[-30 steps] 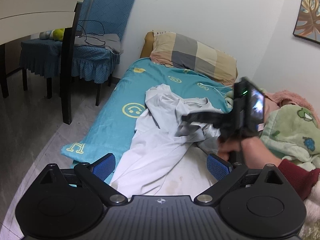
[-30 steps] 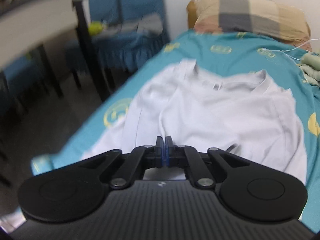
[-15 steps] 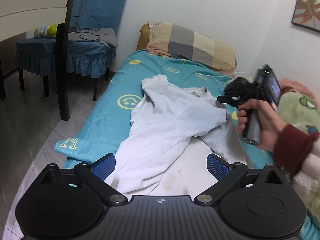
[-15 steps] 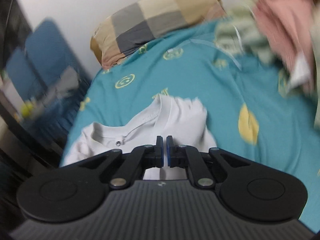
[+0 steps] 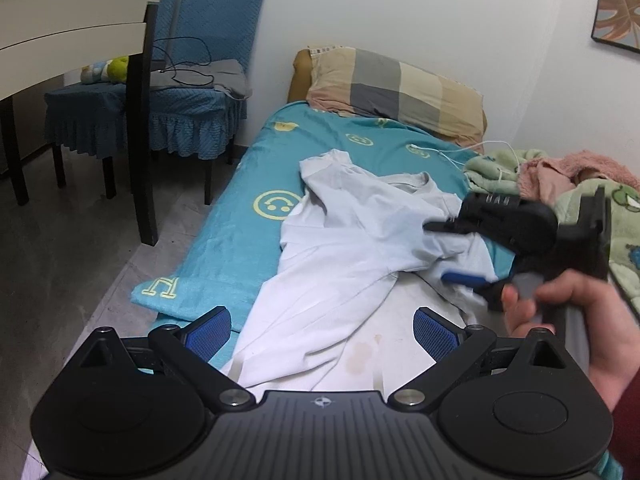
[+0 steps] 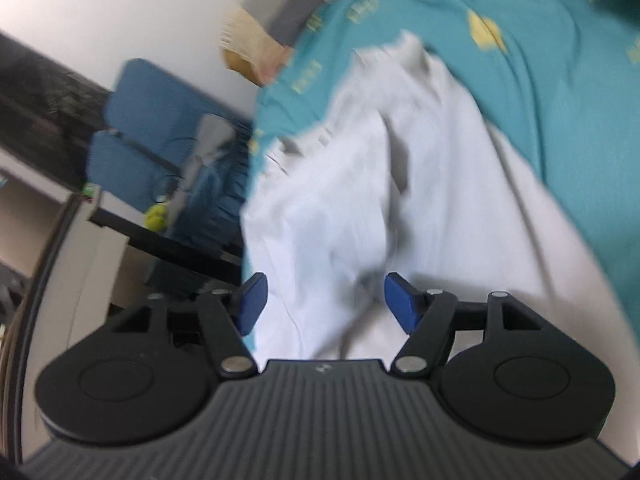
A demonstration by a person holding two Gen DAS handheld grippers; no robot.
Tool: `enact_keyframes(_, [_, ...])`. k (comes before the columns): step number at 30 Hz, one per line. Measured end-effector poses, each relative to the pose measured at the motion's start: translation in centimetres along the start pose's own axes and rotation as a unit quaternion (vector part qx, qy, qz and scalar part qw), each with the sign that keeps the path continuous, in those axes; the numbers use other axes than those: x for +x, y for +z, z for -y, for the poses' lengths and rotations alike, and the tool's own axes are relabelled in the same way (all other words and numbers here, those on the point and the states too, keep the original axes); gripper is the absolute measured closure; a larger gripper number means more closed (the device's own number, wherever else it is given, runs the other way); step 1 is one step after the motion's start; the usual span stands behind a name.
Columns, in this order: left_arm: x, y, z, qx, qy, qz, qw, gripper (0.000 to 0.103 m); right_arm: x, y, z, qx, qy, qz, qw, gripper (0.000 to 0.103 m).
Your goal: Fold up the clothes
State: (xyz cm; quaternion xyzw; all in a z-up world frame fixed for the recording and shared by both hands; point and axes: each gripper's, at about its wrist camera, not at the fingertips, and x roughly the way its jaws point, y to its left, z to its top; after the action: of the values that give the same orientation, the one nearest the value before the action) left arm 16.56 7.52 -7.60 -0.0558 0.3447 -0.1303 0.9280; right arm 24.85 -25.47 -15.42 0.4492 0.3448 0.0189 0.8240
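Observation:
A crumpled white T-shirt (image 5: pixel 352 264) lies on the teal bed sheet (image 5: pixel 240 224), collar toward the pillow. My left gripper (image 5: pixel 320 326) is open and empty, held above the shirt's near hem. My right gripper (image 5: pixel 452 252) shows in the left wrist view at the shirt's right sleeve, jaws apart over the cloth. In the blurred right wrist view my right gripper (image 6: pixel 326 302) is open with the white shirt (image 6: pixel 360 200) between and beyond its blue pads.
A plaid pillow (image 5: pixel 396 88) lies at the bed's head. Green and pink blankets (image 5: pixel 560 184) are piled at the right. Blue-covered chairs (image 5: pixel 192 80) and a dark-legged table (image 5: pixel 140 120) stand left of the bed. A white cable (image 5: pixel 480 148) crosses the sheet.
My right gripper has opened and come down from the air onto the shirt's right sleeve. My left gripper has stayed open and nearly still.

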Motion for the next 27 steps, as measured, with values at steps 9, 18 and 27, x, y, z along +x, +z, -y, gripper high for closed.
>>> enact_keyframes(9, [1.0, 0.3, -0.4, -0.02, -0.002, -0.011, 0.9997, 0.004, 3.5, -0.4, -1.1, -0.023, -0.043, 0.009, 0.999, 0.098])
enact_keyframes(18, [1.9, 0.2, -0.2, -0.019, -0.011, -0.02, 0.9996, 0.004, 2.3, -0.4, -3.3, -0.145, -0.112, 0.094, 0.979, 0.098])
enact_keyframes(27, [2.1, 0.1, -0.1, 0.002, -0.006, -0.026, 0.9996, 0.005, -0.4, -0.3, -0.6, -0.085, -0.067, 0.015, 0.994, 0.093])
